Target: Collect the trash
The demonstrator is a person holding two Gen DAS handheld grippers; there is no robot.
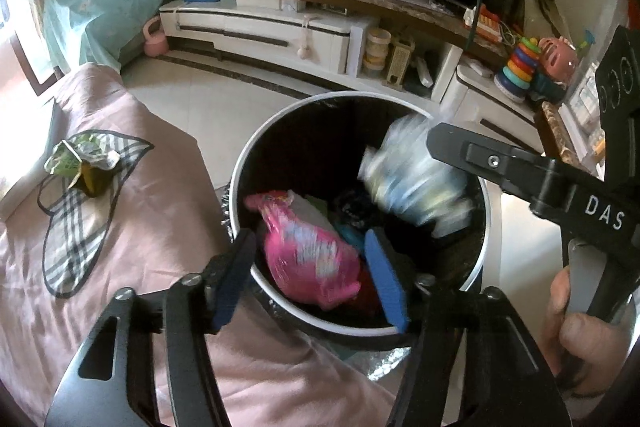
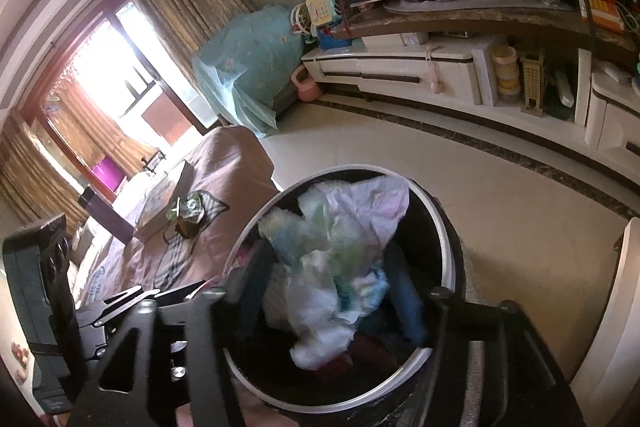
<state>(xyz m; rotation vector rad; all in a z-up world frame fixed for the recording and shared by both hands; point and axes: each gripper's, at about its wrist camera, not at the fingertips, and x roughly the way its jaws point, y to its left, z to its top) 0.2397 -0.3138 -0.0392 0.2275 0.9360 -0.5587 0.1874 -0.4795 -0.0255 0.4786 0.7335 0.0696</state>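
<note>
**Right wrist view: trash dropping into bin**

Your right gripper [image 2: 332, 291] stands released; the crumpled white plastic wrapper bundle [image 2: 340, 267], blurred and probably falling, hangs at frame centre over the round black white-rimmed bin [image 2: 448, 251]. It looks light, soft and crinkly; pinch a bunched fold.

Your left gripper [image 1: 312, 283] is released too.

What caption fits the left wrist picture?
Open left gripper above the trash bin as a pink wrapper and a blurred pale bag drop in.

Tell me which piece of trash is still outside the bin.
The crumpled green wrapper, lying on the checked cloth over the pink bedcover. The pink bag and the pale crumpled bag are already within the bin's rim.
</note>
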